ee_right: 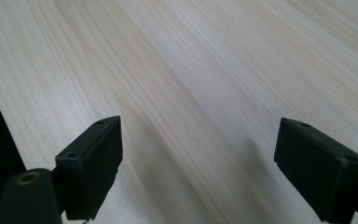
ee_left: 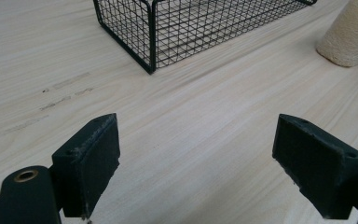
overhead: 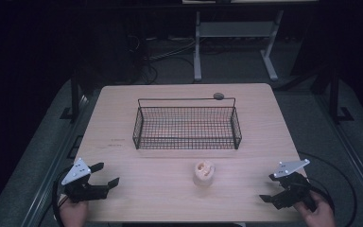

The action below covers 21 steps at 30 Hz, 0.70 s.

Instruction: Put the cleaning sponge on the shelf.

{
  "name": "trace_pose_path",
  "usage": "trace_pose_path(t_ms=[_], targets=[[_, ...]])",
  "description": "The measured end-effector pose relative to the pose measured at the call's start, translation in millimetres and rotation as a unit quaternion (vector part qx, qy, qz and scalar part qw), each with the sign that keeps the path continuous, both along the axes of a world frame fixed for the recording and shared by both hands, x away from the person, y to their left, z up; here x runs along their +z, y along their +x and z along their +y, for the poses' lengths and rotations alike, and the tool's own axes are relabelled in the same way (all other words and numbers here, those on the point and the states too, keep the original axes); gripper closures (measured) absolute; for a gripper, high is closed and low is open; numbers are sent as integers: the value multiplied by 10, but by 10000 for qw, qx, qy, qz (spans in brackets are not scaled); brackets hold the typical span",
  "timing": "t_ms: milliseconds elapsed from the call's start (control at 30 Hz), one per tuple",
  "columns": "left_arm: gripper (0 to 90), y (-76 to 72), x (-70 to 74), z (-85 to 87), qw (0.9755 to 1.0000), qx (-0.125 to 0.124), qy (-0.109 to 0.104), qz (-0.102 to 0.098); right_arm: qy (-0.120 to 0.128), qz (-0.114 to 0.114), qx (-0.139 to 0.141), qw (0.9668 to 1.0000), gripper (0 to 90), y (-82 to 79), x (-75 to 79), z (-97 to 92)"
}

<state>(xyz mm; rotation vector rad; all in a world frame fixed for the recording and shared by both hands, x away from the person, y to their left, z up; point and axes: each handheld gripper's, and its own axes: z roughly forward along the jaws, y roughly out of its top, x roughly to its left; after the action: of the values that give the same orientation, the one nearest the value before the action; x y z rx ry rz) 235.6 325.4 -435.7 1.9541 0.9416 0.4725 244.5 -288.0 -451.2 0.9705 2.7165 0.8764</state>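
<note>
Left gripper sits at the table's near left corner, fingers spread wide, nothing between them. It's aimed inward across the table; the left gripper view has the wire basket's near corner ahead and the pale object off at the edge of frame.

Wire basket is mid-table, slightly toward the far edge, long side parallel to the near edge. Looks empty through the mesh, though the light is dim. A small dark round thing sits just behind its far rim, toward the far edge; can't tell what it is.

The pale object stands on the table between the basket and the near edge, roughly centred, apart from the basket. Cream, rough texture, rounded top. Nobody's touching it; both grippers are well apart from it.

Right gripper is at the near right corner, fingers also wide open, empty. The right gripper view has bare table ahead.

Status, my read: nothing done yet. Likely job is the pale object into the basket. Everything remains: reach, close on it, lift over the rim, release.
</note>
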Motion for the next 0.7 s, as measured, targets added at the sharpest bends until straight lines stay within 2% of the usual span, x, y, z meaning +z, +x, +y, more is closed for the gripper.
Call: trace_pose_path(t_ms=[300, 400, 533, 700], targets=[[137, 4, -10, -13, 10000, 1, 24, 16, 6, -76, 188, 9998, 150, 11, 48, 37], [137, -5, -6, -14, 10000, 16, -1, 8, 29, 21, 207, 9998, 150, 36, 81, 81], [137, -7, -7, -14, 10000, 16, 2, 14, -47, -74, 356, 9993, 150, 61, 134, 168], [137, -10, -7, -11, 10000, -2, 13, 4, -86, -67, 478, 9988, 150, 90, 194, 270]])
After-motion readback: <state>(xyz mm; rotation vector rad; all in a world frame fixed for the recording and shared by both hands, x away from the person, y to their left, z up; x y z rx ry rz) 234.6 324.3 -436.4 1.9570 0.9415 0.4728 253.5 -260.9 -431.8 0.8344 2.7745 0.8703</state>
